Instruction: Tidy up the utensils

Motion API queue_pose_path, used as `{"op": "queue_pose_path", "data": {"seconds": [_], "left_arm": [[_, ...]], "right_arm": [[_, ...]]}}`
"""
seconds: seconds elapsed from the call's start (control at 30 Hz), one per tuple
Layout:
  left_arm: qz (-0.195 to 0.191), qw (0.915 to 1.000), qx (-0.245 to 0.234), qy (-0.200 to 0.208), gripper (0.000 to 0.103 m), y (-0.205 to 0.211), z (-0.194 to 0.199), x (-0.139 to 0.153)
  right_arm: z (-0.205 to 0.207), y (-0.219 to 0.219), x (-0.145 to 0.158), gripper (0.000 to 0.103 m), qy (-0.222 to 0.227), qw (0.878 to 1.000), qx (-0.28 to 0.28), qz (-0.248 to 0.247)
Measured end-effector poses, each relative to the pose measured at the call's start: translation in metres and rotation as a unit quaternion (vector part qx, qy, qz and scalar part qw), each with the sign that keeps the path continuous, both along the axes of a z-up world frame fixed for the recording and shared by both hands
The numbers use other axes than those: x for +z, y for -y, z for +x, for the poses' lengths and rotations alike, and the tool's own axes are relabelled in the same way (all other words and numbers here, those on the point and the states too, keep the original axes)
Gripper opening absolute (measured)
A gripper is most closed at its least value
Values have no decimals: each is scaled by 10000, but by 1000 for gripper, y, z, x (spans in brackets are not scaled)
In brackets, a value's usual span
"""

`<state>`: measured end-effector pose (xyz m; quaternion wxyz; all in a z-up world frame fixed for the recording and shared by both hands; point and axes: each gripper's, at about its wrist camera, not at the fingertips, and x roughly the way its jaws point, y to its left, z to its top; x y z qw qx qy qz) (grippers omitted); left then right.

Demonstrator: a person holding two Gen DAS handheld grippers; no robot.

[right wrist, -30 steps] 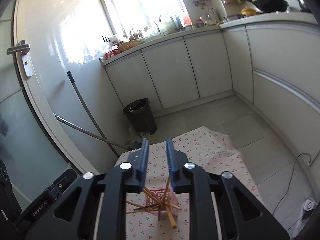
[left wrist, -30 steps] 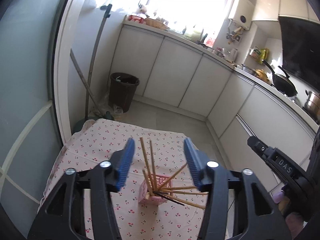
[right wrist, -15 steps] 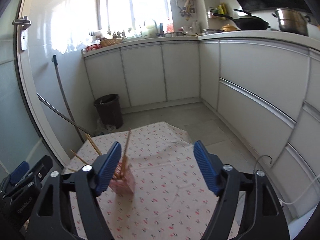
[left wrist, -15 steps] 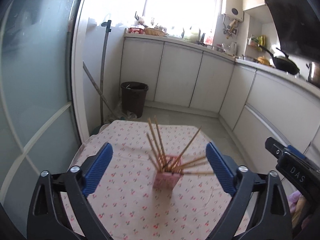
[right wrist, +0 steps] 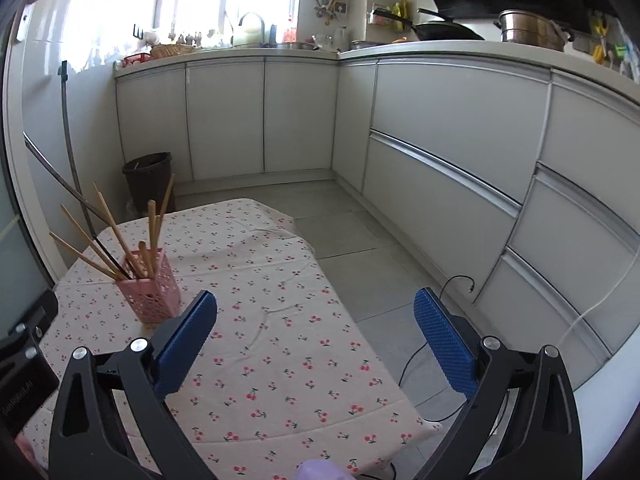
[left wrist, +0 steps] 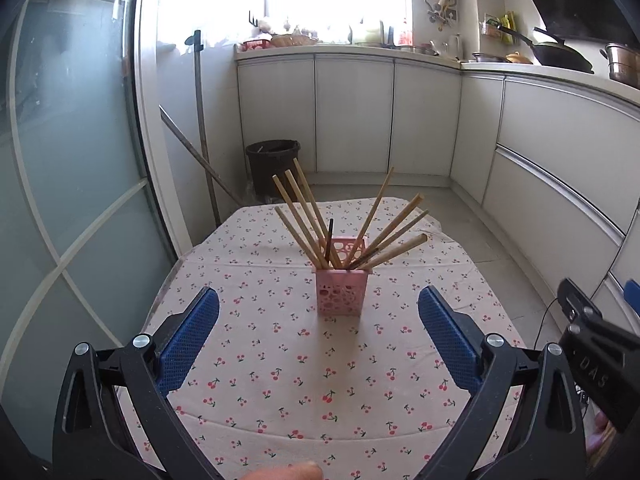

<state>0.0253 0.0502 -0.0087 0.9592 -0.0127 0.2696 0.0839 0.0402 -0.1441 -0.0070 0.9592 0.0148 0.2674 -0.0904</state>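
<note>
A pink perforated holder point(left wrist: 340, 294) stands upright on the cherry-print tablecloth point(left wrist: 260, 360), with several wooden chopsticks point(left wrist: 308, 216) and a dark one fanned out of its top. My left gripper point(left wrist: 318, 292) hangs in front of it, jaws still opening and wide apart, nothing between the blue pads. In the right wrist view the holder point(right wrist: 150, 292) and its chopsticks point(right wrist: 110, 224) stand off to the left, outside my right gripper point(right wrist: 315, 294). Its jaws are also opening and hold nothing.
A dark bin point(left wrist: 272, 160) stands on the floor beyond the table, beside two leaning poles point(left wrist: 202, 128). White cabinets point(right wrist: 440, 128) line the back and right. A cable point(right wrist: 440, 300) lies on the floor to the right of the table's edge.
Both grippers have drawn back from the holder and dropped lower, and their jaws have spread from narrow to wide. The chopsticks stay in the holder.
</note>
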Motion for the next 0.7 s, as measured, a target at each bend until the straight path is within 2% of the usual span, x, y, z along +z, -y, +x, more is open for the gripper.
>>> {"op": "queue_pose_path", "data": {"seconds": [0.23,0.7], "left_arm": [[-18,9999,-131,-66,96,7,7,-7],[-123,9997,-125,-188,96,6,12,-12]], "right_arm": [[3,9,-5,96,-99,9996,-97,231],[4,0,-12,96,-183,9996,24,194]]}}
